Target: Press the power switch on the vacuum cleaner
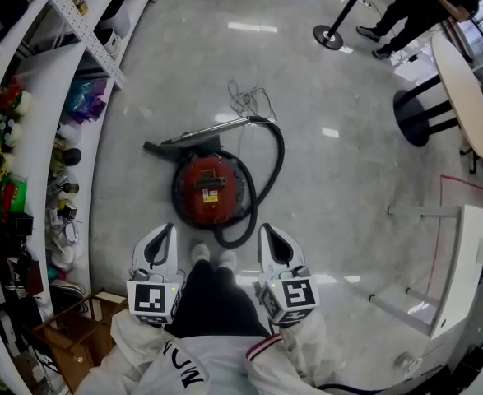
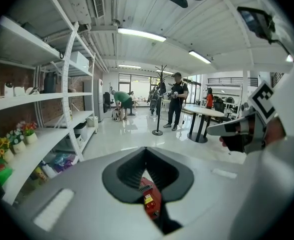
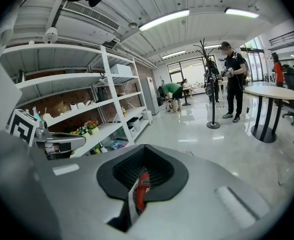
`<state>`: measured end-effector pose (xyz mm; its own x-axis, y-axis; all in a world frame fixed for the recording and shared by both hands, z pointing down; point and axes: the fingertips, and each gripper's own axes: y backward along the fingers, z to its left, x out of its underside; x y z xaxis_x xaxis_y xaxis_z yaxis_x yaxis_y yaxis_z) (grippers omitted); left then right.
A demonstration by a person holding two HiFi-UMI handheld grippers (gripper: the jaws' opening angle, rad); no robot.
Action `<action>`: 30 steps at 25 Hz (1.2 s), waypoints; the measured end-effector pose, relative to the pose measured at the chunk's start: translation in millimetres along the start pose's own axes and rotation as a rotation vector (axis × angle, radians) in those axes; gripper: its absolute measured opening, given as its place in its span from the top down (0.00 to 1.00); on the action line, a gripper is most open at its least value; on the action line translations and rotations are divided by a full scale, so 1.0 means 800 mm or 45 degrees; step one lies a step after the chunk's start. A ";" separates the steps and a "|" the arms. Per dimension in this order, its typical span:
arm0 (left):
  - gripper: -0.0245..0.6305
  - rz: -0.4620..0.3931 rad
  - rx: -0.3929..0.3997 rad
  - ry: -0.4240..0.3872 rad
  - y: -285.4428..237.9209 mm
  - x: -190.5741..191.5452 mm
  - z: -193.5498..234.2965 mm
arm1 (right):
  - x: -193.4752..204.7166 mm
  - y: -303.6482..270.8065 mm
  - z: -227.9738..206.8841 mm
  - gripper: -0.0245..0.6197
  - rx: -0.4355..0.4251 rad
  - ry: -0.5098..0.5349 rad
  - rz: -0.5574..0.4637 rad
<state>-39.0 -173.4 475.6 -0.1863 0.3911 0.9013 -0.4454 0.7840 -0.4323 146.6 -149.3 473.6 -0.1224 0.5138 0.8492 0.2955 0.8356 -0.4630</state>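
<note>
A round red vacuum cleaner (image 1: 212, 188) stands on the pale floor just ahead of the person's shoes (image 1: 212, 256). Its black hose (image 1: 276, 151) loops round its right side, and its metal wand (image 1: 208, 132) lies behind it. I cannot make out its power switch. My left gripper (image 1: 166, 231) and right gripper (image 1: 267, 231) hover side by side above the shoes, both shut and empty, well short of the vacuum. The left gripper view shows a sliver of the red vacuum (image 2: 151, 199) through the gap behind the left gripper's (image 2: 146, 150) shut jaws. The right gripper view shows the vacuum (image 3: 142, 189) the same way.
White shelving (image 1: 60, 81) full of small items runs along the left, with a wooden crate (image 1: 76, 327) at its near end. A loose cord (image 1: 245, 99) lies beyond the vacuum. A stanchion base (image 1: 330, 35), a standing person (image 1: 422, 6), a round table (image 1: 463, 89) and a white frame (image 1: 463, 262) stand to the right.
</note>
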 end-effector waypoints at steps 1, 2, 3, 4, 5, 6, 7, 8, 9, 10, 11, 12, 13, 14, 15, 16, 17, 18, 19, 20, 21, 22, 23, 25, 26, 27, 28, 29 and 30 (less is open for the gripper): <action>0.96 0.002 0.003 0.003 -0.002 0.002 0.000 | 0.003 -0.001 0.002 0.96 -0.001 -0.003 0.005; 0.96 0.005 0.006 0.006 -0.004 0.004 0.000 | 0.005 -0.002 0.005 0.96 -0.002 -0.005 0.010; 0.96 0.008 0.010 0.010 -0.007 0.007 0.000 | 0.008 -0.003 0.007 0.96 -0.003 -0.006 0.014; 0.96 0.012 0.012 0.015 -0.009 0.010 0.000 | 0.010 -0.005 0.009 0.96 -0.003 -0.008 0.018; 0.96 0.015 0.015 0.020 -0.010 0.014 0.001 | 0.013 -0.006 0.011 0.96 -0.003 -0.010 0.023; 0.96 0.019 0.016 0.023 -0.012 0.017 0.001 | 0.017 -0.007 0.012 0.96 -0.004 -0.012 0.028; 0.96 0.022 0.016 0.025 -0.013 0.021 0.002 | 0.020 -0.009 0.013 0.96 -0.004 -0.014 0.033; 0.96 0.025 0.015 0.026 -0.015 0.023 0.003 | 0.024 -0.011 0.014 0.96 -0.004 -0.015 0.038; 0.96 0.030 0.011 0.027 -0.016 0.026 0.004 | 0.028 -0.013 0.014 0.96 -0.005 -0.016 0.042; 0.96 0.035 0.009 0.026 -0.017 0.029 0.005 | 0.031 -0.015 0.014 0.96 -0.005 -0.017 0.047; 0.96 0.038 0.009 0.026 -0.018 0.033 0.005 | 0.035 -0.017 0.014 0.96 -0.005 -0.017 0.051; 0.96 0.040 0.009 0.026 -0.019 0.037 0.006 | 0.038 -0.019 0.014 0.96 -0.005 -0.017 0.055; 0.96 0.043 0.007 0.027 -0.020 0.041 0.007 | 0.040 -0.021 0.014 0.96 -0.006 -0.016 0.058; 0.96 0.043 0.008 0.029 -0.023 0.044 0.009 | 0.041 -0.025 0.014 0.96 -0.006 -0.015 0.058; 0.96 0.043 0.011 0.032 -0.025 0.047 0.010 | 0.042 -0.029 0.015 0.96 -0.007 -0.013 0.059; 0.96 0.045 0.013 0.035 -0.027 0.049 0.012 | 0.043 -0.032 0.016 0.96 -0.008 -0.012 0.061; 0.96 0.049 0.013 0.039 -0.028 0.052 0.013 | 0.044 -0.035 0.018 0.96 -0.010 -0.009 0.066; 0.96 0.055 0.010 0.041 -0.028 0.056 0.015 | 0.046 -0.038 0.019 0.96 -0.011 -0.007 0.070; 0.96 0.062 0.006 0.041 -0.029 0.061 0.017 | 0.049 -0.041 0.021 0.96 -0.013 -0.007 0.073; 0.96 0.067 0.003 0.042 -0.030 0.066 0.019 | 0.051 -0.044 0.022 0.96 -0.015 -0.007 0.075; 0.96 0.071 0.003 0.043 -0.031 0.070 0.021 | 0.054 -0.046 0.023 0.96 -0.016 -0.007 0.078; 0.96 0.074 0.005 0.046 -0.034 0.073 0.022 | 0.057 -0.049 0.023 0.96 -0.017 -0.007 0.081; 0.96 0.078 0.007 0.052 -0.037 0.077 0.022 | 0.060 -0.052 0.023 0.96 -0.018 -0.006 0.086; 0.96 0.086 0.012 0.061 -0.042 0.085 0.021 | 0.067 -0.057 0.024 0.96 -0.021 -0.006 0.098; 0.96 0.088 0.015 0.064 -0.044 0.088 0.021 | 0.071 -0.060 0.025 0.96 -0.022 -0.008 0.103; 0.96 0.089 0.019 0.066 -0.047 0.091 0.020 | 0.074 -0.063 0.026 0.96 -0.026 -0.009 0.108; 0.96 0.091 0.021 0.069 -0.049 0.095 0.020 | 0.077 -0.065 0.028 0.96 -0.030 -0.011 0.112; 0.96 0.094 0.022 0.072 -0.052 0.099 0.020 | 0.080 -0.067 0.030 0.96 -0.034 -0.012 0.116; 0.96 0.098 0.021 0.074 -0.054 0.105 0.021 | 0.084 -0.070 0.030 0.96 -0.036 -0.012 0.121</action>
<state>-50.0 -182.5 570.1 -0.1696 0.4778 0.8620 -0.4462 0.7426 -0.4994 98.8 -157.0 550.1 -0.1014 0.5926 0.7991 0.3325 0.7773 -0.5342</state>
